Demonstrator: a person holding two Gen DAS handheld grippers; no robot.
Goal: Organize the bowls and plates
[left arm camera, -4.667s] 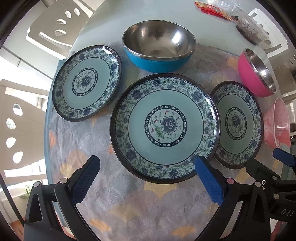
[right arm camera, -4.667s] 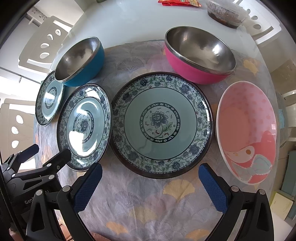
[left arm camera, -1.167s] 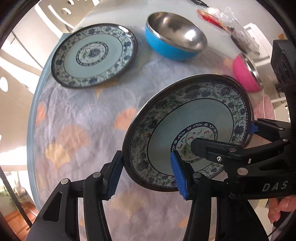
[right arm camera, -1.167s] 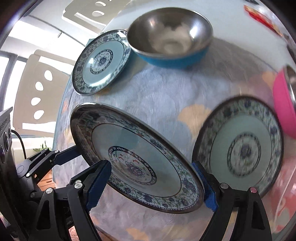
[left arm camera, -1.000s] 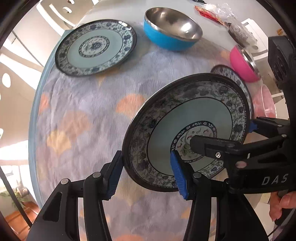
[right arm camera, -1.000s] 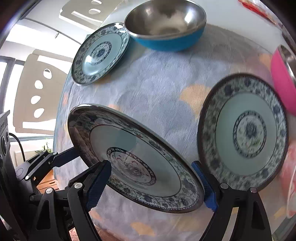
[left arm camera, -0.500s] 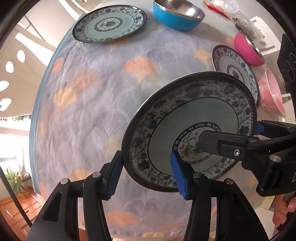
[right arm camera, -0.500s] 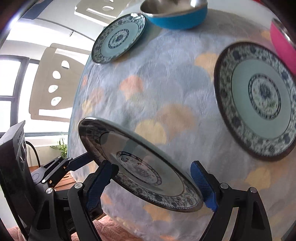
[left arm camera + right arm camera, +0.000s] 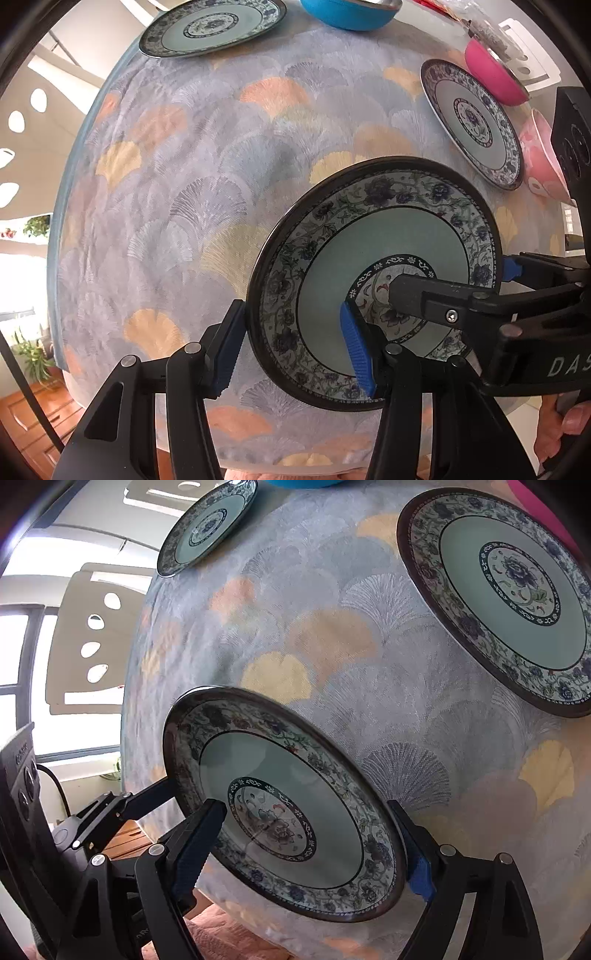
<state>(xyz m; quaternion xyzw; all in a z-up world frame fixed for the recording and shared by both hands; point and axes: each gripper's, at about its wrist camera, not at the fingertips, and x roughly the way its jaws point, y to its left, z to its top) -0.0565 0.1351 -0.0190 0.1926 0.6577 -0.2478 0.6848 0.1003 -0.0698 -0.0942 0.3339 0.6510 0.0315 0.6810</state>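
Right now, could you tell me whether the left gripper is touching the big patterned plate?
Touching: in the left wrist view, the left gripper clamps the big plate's rim between its blue pads.

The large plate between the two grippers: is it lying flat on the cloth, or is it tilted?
Tilted. The large plate is clamped by both grippers, its face slanted to the tablecloth.

large plate [image 9: 373, 236] held above tablecloth [image 9: 192, 192]; two smaller plates [image 9: 476, 122] lie beyond.

The worktop [image 9: 177, 206] is covered by a grey-blue cloth patterned with orange and yellow fan shapes. A beige chair back [image 9: 92, 642] with oval cut-outs is seen beside it. Potted greenery [image 9: 35, 354] is glimpsed near a window.
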